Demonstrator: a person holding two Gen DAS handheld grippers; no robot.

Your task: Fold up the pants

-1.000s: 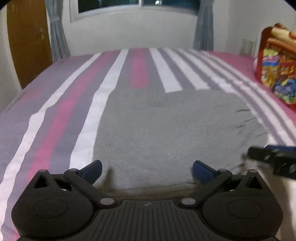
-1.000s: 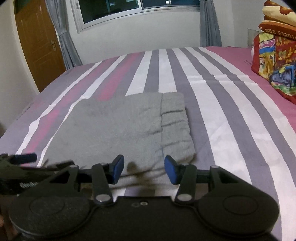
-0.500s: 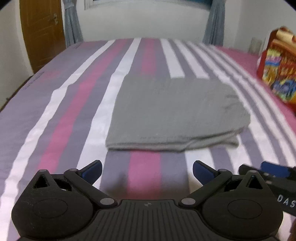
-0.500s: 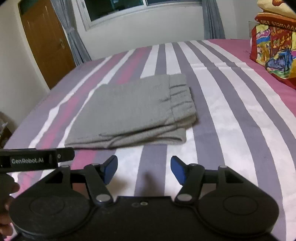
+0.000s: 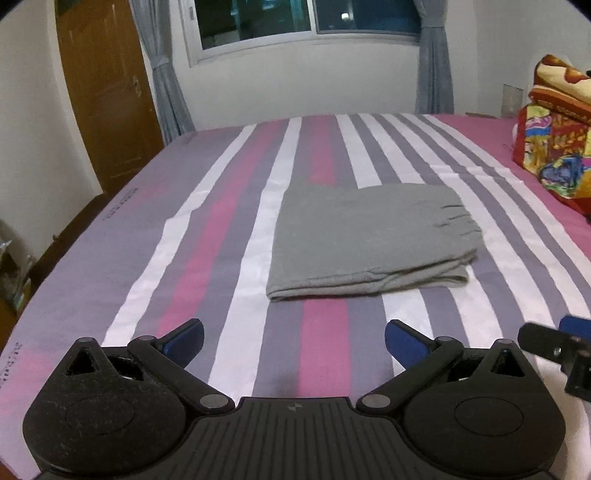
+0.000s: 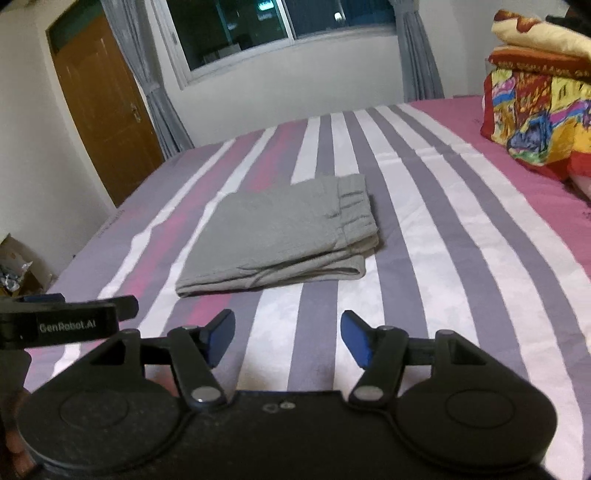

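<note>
The grey pants [image 5: 369,236] lie folded in a flat rectangle on the striped bed [image 5: 221,229], with the elastic waistband at the right end. They also show in the right wrist view [image 6: 288,236]. My left gripper [image 5: 293,341] is open and empty, held back from the pants' near edge. My right gripper [image 6: 288,338] is open and empty, also short of the pants. The right gripper shows at the right edge of the left wrist view [image 5: 557,343], and the left gripper shows at the left of the right wrist view [image 6: 70,317].
A colourful folded blanket stack [image 6: 539,110] sits at the bed's right side. A brown door [image 5: 107,99] stands at the left, a window [image 5: 306,18] with grey curtains behind the bed. Clutter [image 6: 14,273] lies on the floor at left.
Both grippers have pulled back and up from the pants, which now lie farther off. Both stay open, the right one slightly wider.
</note>
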